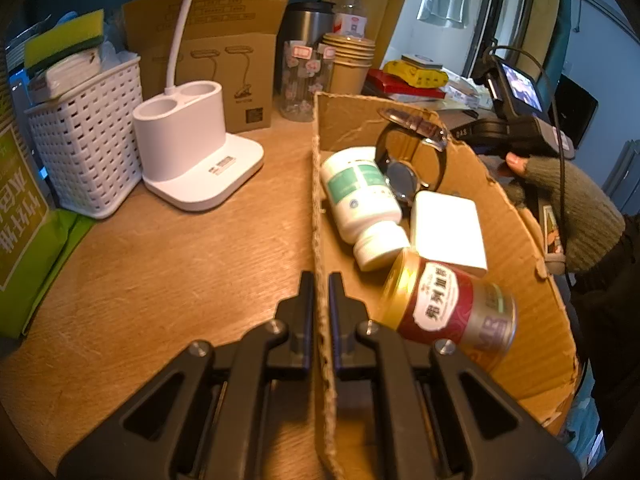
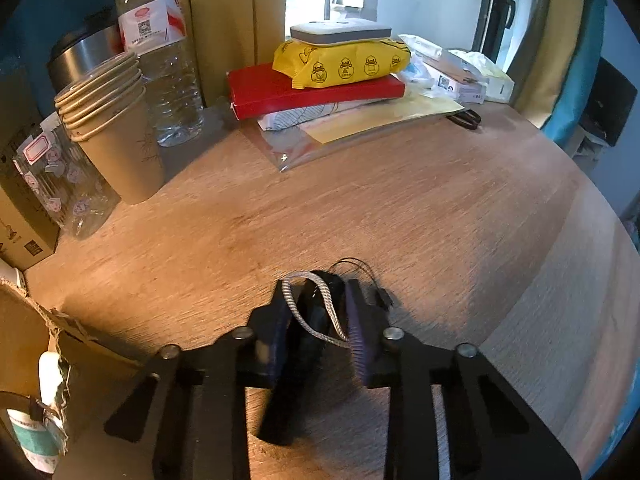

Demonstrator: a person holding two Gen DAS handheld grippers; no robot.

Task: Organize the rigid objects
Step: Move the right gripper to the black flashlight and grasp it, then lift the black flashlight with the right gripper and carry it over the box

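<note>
1. Left wrist view: the left tool (image 1: 321,280) is clamped shut on the near left wall of an open cardboard box (image 1: 516,236), one finger outside and one inside. The box stands on the wooden surface (image 1: 168,264). Inside it lie a white pill bottle (image 1: 366,208) on its side, a white block (image 1: 448,228) just beside it, a red and gold can (image 1: 448,304) tilted in the near corner, and a black watch (image 1: 404,168) against the far wall. To the left of the box stand a white lamp base (image 1: 192,144), a white basket (image 1: 88,144) and a brown carton (image 1: 224,60). At the right edge a gloved hand (image 1: 572,204) holds the other device beyond the box.

2. Right wrist view: the right tool (image 2: 316,300) has closed on a small black item (image 2: 316,312) with a silver braided loop (image 2: 320,300), its pads pressing both sides, just above the surface (image 2: 400,208). What the item is cannot be told. A corner of the box (image 2: 24,320) shows at the lower left, apart from the tool. Farther back stand stacked paper cups (image 2: 116,132), a water bottle (image 2: 160,48) and a red book (image 2: 312,88) under a yellow pack (image 2: 344,64).
</note>
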